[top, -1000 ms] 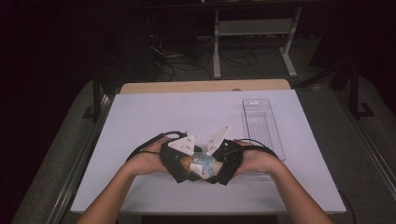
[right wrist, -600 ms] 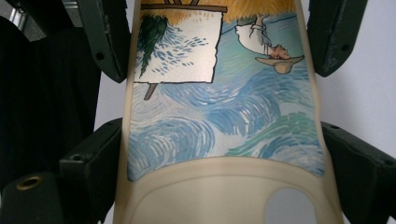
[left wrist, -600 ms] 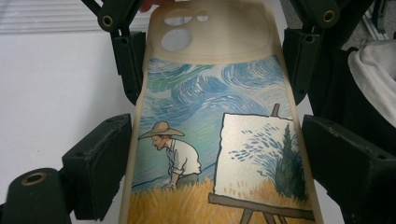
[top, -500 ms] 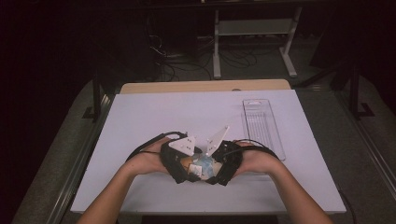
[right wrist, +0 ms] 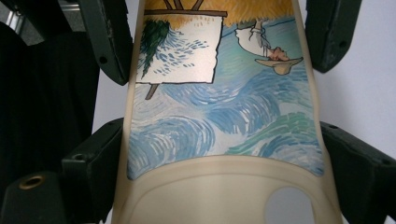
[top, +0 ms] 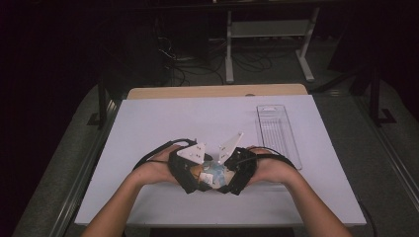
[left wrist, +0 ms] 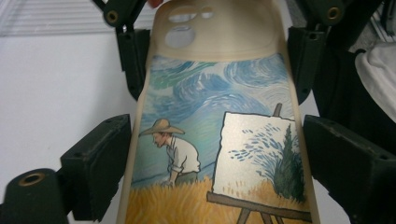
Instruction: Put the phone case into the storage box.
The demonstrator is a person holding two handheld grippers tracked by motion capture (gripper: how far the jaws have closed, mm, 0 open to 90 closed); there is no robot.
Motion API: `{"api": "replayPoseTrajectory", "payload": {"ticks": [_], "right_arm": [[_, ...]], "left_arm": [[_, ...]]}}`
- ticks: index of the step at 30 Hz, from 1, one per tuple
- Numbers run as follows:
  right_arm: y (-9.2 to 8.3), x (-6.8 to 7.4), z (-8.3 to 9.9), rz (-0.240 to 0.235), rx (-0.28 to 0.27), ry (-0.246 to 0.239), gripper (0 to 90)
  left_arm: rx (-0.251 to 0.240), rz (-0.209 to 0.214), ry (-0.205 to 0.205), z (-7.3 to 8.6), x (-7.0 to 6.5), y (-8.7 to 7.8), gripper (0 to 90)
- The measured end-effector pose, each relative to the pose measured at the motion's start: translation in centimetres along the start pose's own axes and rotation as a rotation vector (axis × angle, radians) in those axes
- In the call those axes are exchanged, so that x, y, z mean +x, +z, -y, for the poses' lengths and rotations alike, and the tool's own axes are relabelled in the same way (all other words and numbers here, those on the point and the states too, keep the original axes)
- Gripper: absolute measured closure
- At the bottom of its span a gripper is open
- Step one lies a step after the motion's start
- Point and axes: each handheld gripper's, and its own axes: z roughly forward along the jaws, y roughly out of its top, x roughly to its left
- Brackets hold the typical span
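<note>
Both grippers met over the near middle of the white table [top: 148, 123], sharing a phone case [top: 213, 174] printed with a painter at an easel under swirling blue sky. The step looked like flexing or stretching the case between two holds, so it would go best with even, opposed pulls and no twisting near the thin camera cutout. The left gripper [left wrist: 215, 154] had its jaws partly closed, pinching the case's long edges at the wheat-field end. The right gripper [right wrist: 224, 140] clamped the edges likewise near the cutout end. A clear tray [top: 276, 129] lay apart, farther right.
</note>
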Motion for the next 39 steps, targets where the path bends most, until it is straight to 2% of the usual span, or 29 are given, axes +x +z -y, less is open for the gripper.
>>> {"api": "replayPoseTrajectory", "payload": {"ticks": [5, 7, 8, 11, 12, 21, 24, 32, 35, 37, 39], "right_arm": [[-0.3, -0.4, 0.2, 0.016, -0.006, 0.014, 10.0], [-0.4, -0.5, 0.2, 0.011, -0.011, 0.027, 10.0], [-0.4, -0.5, 0.2, 0.012, -0.013, 0.029, 10.0], [-0.4, -0.7, 0.4, 0.023, -0.008, 0.041, 10.0], [-0.4, -0.8, 0.4, 0.034, -0.008, 0.042, 10.0], [-1.0, -1.5, 1.0, 0.069, -0.029, 0.087, 9.9], [-1.1, -1.8, 1.2, 0.083, -0.035, 0.097, 9.9], [-1.3, -2.6, 1.8, 0.130, -0.061, 0.153, 9.9], [-1.2, -2.7, 1.9, 0.141, -0.058, 0.165, 9.9], [-1.2, -2.7, 1.9, 0.153, -0.052, 0.175, 9.9], [-1.2, -2.8, 1.9, 0.163, -0.055, 0.192, 9.9]], "left_arm": [[-0.017, -0.016, -0.032, 0.4, 0.5, -0.9, 2.9], [-0.020, -0.030, -0.030, 0.5, 0.6, -1.3, 2.8], [-0.027, -0.035, -0.045, 0.6, 0.6, -1.5, 2.7], [-0.032, -0.047, -0.056, 0.8, 0.8, -2.2, 2.8], [-0.038, -0.047, -0.075, 0.9, 0.7, -2.3, 2.8], [-0.057, -0.107, -0.115, 2.0, 1.1, -4.0, 2.8], [-0.058, -0.146, -0.138, 2.7, 1.1, -4.4, 2.8], [-0.099, -0.233, -0.255, 5.3, 0.8, -4.7, 2.8], [-0.133, -0.269, -0.325, 6.2, 0.4, -4.5, 2.8], [-0.140, -0.294, -0.364, 6.9, 0.1, -4.2, 2.8], [-0.150, -0.320, -0.391, 7.3, -0.3, -3.9, 2.8]]}}
